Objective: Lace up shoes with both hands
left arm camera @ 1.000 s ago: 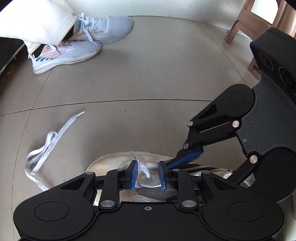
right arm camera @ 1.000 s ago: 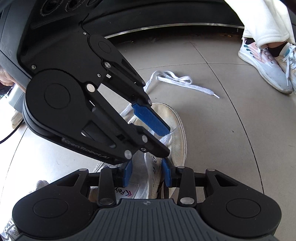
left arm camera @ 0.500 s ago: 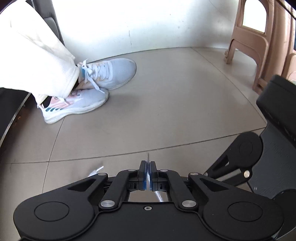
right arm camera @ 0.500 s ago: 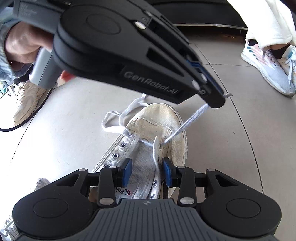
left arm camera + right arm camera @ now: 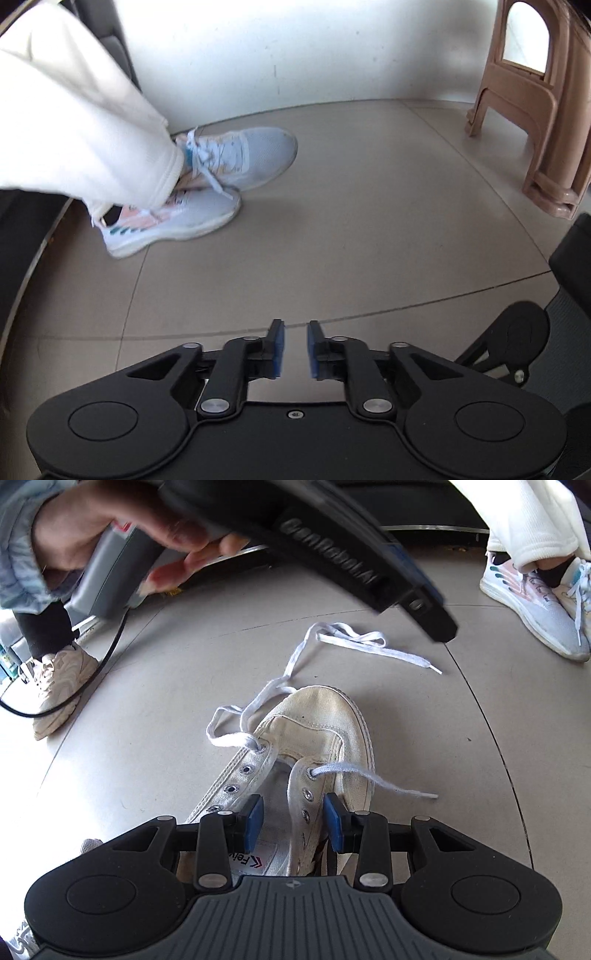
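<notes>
A white canvas high-top shoe (image 5: 325, 716) lies on the tiled floor, toe pointing away. Its white lace (image 5: 354, 642) runs through the top eyelets: the long end trails over the floor beyond the toe, and the short end (image 5: 384, 784) lies loose to the shoe's right. My right gripper (image 5: 294, 823) is open just over the shoe's opening, with the right eyelet flap between its jaws but not pinched. My left gripper (image 5: 294, 347) hangs higher above the bare floor. Its jaws are opening with nothing between them. In the right wrist view the left gripper (image 5: 437, 624) crosses the top.
A person's crossed feet in pale blue sneakers (image 5: 207, 218) and white trousers stand beyond the shoe. A brown plastic stool (image 5: 535, 129) is at the far right by the wall. A beige sneaker (image 5: 59, 686) and a black cable (image 5: 92, 679) are at the left.
My left gripper shut on the short lace end, pulled it up through the eyelet, then let go and rose. That end now lies on the floor. The right gripper stayed put.
</notes>
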Demonstrator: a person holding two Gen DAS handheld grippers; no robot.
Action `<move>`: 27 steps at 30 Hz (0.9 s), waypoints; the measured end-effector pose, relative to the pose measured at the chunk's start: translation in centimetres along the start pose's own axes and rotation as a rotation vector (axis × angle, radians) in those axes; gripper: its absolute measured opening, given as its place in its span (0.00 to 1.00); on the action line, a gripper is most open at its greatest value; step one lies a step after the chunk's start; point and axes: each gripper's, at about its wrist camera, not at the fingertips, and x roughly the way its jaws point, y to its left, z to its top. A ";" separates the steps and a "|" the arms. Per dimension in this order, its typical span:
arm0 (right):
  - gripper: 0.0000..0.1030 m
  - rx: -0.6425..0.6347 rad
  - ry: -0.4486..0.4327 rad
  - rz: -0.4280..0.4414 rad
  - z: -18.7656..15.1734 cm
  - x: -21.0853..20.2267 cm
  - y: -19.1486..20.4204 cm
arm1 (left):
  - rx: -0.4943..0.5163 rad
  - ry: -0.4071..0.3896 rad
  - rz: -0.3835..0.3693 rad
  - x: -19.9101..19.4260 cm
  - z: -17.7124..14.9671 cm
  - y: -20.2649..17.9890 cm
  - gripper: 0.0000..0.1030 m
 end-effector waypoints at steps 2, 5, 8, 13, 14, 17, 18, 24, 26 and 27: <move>0.38 0.123 -0.004 0.066 0.1 -0.4 -1.9 | -0.064 0.019 -0.004 -0.3 -1.3 -0.1 0.27; 0.38 0.291 -0.018 0.137 0.2 -1.2 -4.8 | -0.144 0.019 0.020 -1.3 -3.3 -0.7 0.33; 0.40 0.314 -0.036 0.060 0.5 -1.9 -6.1 | -0.222 0.016 0.063 -2.8 -5.4 -1.3 0.34; 0.40 0.324 -0.039 0.011 1.2 -1.9 -7.7 | -0.331 0.021 0.068 -4.4 -8.3 -3.5 0.34; 0.40 0.313 -0.034 0.004 1.3 -1.7 -7.7 | -0.333 0.018 0.067 -4.5 -8.6 -4.2 0.34; 0.40 0.334 -0.006 0.038 1.2 -1.0 -8.0 | -0.346 -0.017 0.081 -4.6 -9.2 -6.4 0.34; 0.40 0.356 0.011 0.049 1.0 -0.6 -8.0 | -0.346 -0.024 0.091 -4.5 -9.2 -6.9 0.34; 0.39 0.429 0.019 0.093 0.4 -0.5 -8.6 | -0.670 -0.048 -0.028 -3.6 -10.2 -5.8 0.33; 0.40 0.443 0.024 0.082 0.4 0.1 -9.0 | -0.717 -0.061 -0.033 -3.0 -10.5 -5.5 0.32; 0.40 0.464 0.016 0.080 0.3 0.3 -9.3 | -0.747 -0.073 -0.043 -3.0 -10.6 -5.2 0.32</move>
